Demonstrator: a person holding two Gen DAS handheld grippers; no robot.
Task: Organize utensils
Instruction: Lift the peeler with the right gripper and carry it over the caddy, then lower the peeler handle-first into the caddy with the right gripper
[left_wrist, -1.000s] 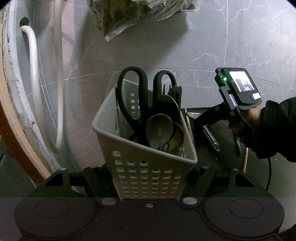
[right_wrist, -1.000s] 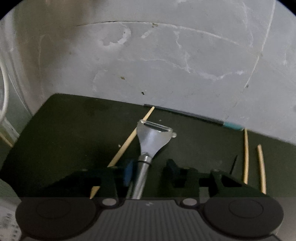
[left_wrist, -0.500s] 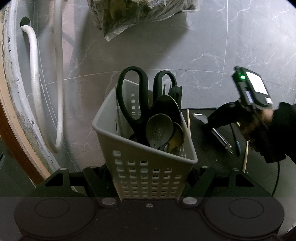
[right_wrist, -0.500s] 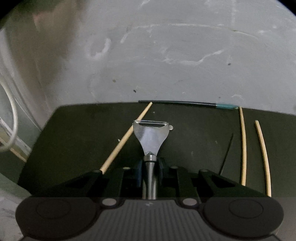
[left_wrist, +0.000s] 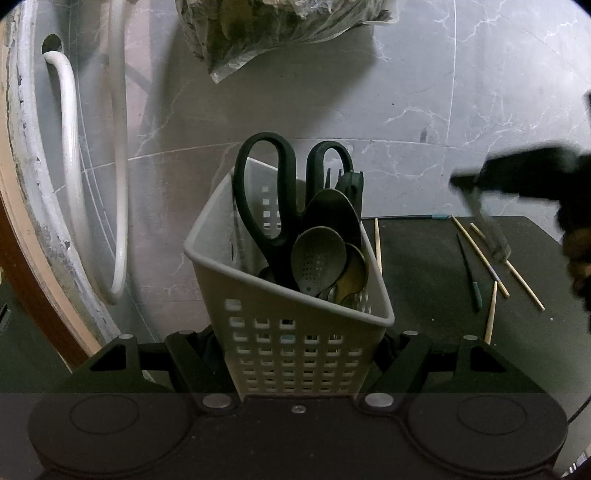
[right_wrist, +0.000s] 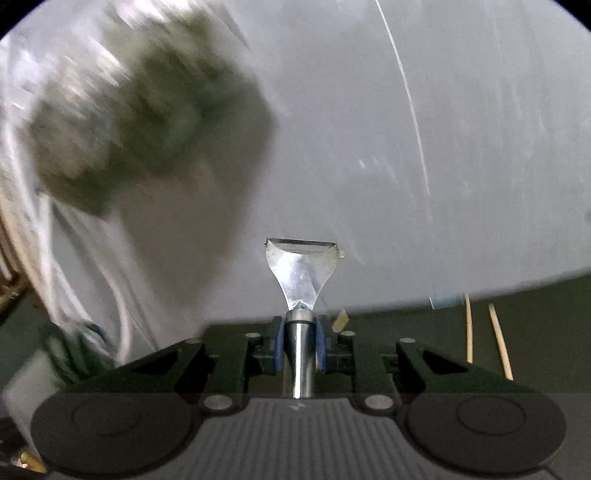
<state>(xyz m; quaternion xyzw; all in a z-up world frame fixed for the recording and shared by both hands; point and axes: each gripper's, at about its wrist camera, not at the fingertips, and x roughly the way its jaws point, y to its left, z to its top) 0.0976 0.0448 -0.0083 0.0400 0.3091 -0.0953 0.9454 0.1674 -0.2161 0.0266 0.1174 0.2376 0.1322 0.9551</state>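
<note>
My left gripper (left_wrist: 295, 354) is shut on a white perforated basket (left_wrist: 258, 288) and holds it upright. In the basket stand black-handled scissors (left_wrist: 266, 199), a slotted ladle (left_wrist: 317, 258) and several spoons. My right gripper (right_wrist: 300, 343) is shut on the round steel handle of a metal peeler (right_wrist: 301, 269), whose blade end points forward, raised above the dark mat (right_wrist: 546, 332). In the left wrist view the right gripper (left_wrist: 476, 184) is a blur at the far right, above the mat (left_wrist: 424, 266), with the peeler (left_wrist: 491, 232) hanging from it. Several chopsticks (left_wrist: 480, 254) lie on the mat.
A plastic bag of greens (left_wrist: 280, 26) lies on the marble surface behind the basket. White hoses (left_wrist: 70, 166) curve along the left edge. A single chopstick (left_wrist: 377, 243) lies beside the basket. A dark stick with a teal tip (left_wrist: 469, 273) rests among the chopsticks.
My right gripper closed on the peeler's handle, lifted it off the mat and swung up and leftward. The left gripper and basket stayed still.
</note>
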